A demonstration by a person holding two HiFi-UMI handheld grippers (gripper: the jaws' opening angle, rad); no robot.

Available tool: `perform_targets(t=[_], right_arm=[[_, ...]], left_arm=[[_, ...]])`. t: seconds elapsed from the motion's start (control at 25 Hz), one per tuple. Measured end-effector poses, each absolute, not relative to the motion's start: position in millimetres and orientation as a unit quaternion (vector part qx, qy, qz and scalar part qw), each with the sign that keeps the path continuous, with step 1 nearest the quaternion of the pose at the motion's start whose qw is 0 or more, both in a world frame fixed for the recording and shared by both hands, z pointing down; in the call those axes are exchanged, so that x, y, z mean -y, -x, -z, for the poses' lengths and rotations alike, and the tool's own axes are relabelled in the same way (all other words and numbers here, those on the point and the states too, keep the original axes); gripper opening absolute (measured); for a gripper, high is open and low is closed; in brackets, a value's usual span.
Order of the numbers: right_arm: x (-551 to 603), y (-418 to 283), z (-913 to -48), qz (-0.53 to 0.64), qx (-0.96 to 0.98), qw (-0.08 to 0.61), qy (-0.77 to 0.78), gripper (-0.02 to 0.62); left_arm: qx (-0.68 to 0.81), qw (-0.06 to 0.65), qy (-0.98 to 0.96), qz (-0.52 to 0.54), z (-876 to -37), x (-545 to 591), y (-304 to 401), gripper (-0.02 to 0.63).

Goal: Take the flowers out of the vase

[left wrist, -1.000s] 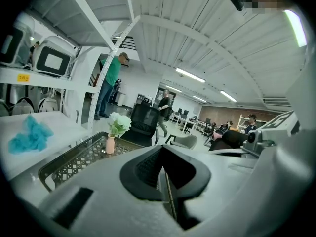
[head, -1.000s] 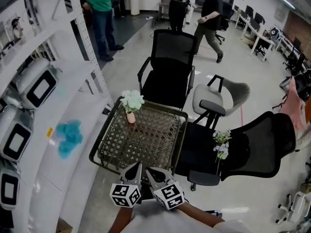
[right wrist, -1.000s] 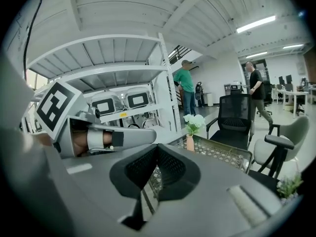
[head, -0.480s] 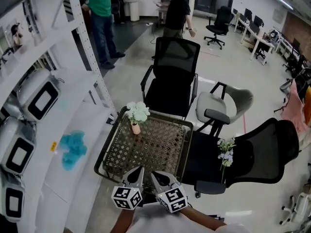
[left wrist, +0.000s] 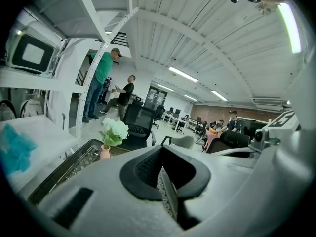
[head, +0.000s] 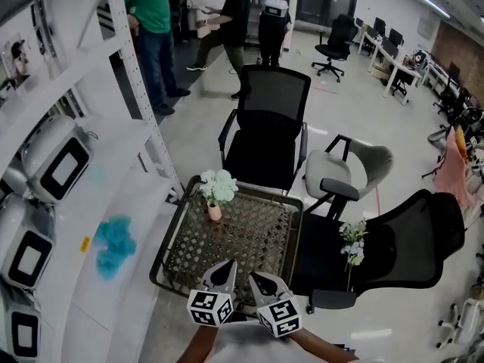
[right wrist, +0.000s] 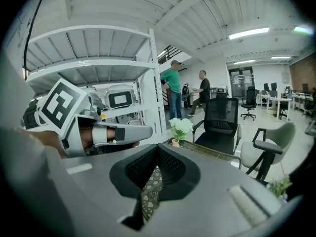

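the flowers (head: 218, 184), a pale white-green bunch, stand upright in a small pink vase (head: 215, 212), not yet taken out. the vase sits near the far left corner of a woven lattice table (head: 257, 192) with a dark raised rim. both grippers hover side by side over the near edge of that table, well apart from the vase and pointing toward it. the left gripper (head: 227, 267) has its jaws pressed together with nothing between them. the right gripper (head: 257, 278) is closed the same way and is empty, with only a thin slit of lattice showing past its jaws. just behind the table is a black mesh office chair (head: 265, 127), and to its right a grey armchair (head: 344, 169). further right, a second black chair (head: 404, 237) has another small spray of pale flowers (head: 352, 240) standing at its seat. left of the table runs white shelving (head: 128, 74) holding white screen-fronted units (head: 53, 161), with a teal cloth (head: 113, 244) lying on a lower shelf. far back, a person in a green top (head: 151, 13) and a person in black (head: 231, 17) stand on the floor.
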State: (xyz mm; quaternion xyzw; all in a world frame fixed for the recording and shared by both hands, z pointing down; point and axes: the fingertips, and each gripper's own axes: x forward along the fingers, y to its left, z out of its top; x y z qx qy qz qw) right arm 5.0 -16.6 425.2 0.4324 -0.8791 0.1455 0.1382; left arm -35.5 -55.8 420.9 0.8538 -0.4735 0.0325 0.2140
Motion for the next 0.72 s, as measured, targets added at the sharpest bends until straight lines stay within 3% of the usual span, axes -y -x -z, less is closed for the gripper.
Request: perform_targets(t=[0.72], right_arm=[[86.0,45.5,-417.4,-0.141,0.87,0.122,-0.456,0.009]], left_arm=[[0.454,0.187,-0.87,-0.038,-425.8,141.9,81.6,0.0]])
